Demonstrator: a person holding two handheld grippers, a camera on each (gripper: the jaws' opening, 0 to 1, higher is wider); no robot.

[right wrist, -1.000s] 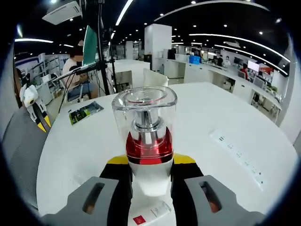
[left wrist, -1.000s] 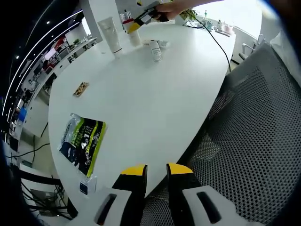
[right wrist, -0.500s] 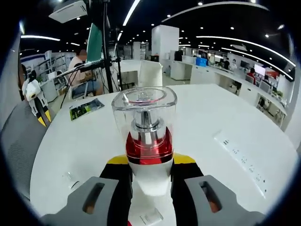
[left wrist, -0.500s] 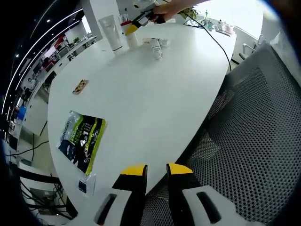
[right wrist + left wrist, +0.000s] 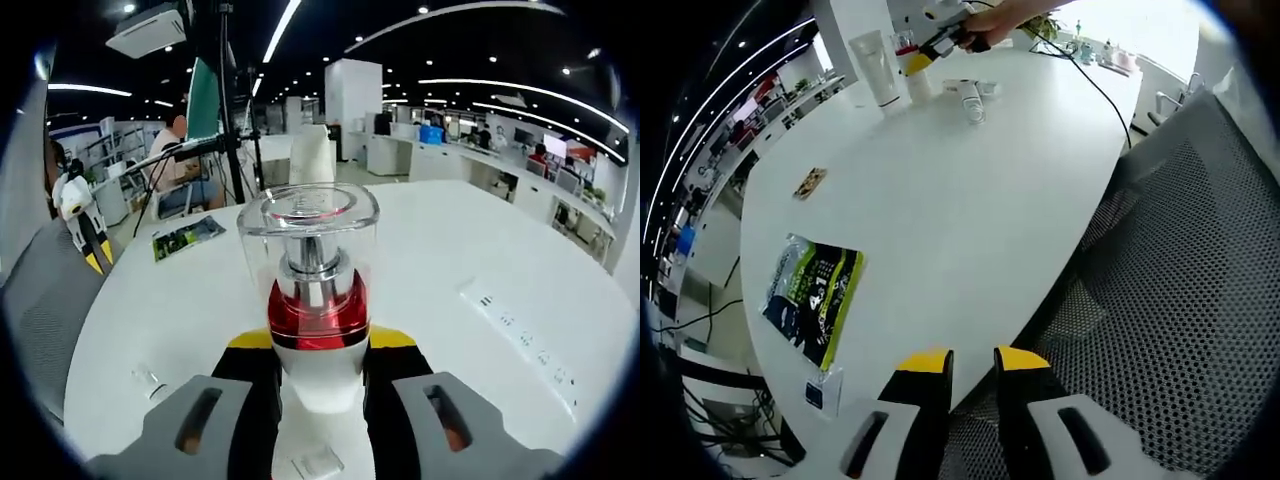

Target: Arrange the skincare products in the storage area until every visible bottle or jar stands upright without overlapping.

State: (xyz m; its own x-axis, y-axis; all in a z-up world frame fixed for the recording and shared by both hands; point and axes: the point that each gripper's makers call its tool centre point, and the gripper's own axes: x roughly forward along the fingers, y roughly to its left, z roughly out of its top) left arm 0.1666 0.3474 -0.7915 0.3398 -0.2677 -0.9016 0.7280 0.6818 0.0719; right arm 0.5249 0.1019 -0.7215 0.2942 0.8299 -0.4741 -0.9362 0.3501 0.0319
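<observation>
The right gripper is clenched on the pump bottle, its yellow-tipped jaws pressing the white body just under the red collar, and the bottle stands upright between them with its clear cap on top. Over the last second little has altered in the grip; what has changed is the background, which has slid and risen slightly around the bottle, so the gripper has been carrying it a short way over the desk while keeping it vertical. Seen from the left gripper view, the right gripper has drifted a touch toward the white tube, which stands upright at the far end of the desk, and a small bottle lies on its side just beside it. That suggests the pump bottle is about to be set down near the tube, with the lying bottle not yet righted, so the task is partway done. The left gripper hangs off the near desk edge over a mesh chair, jaws slightly apart and holding nothing, near a green packet
</observation>
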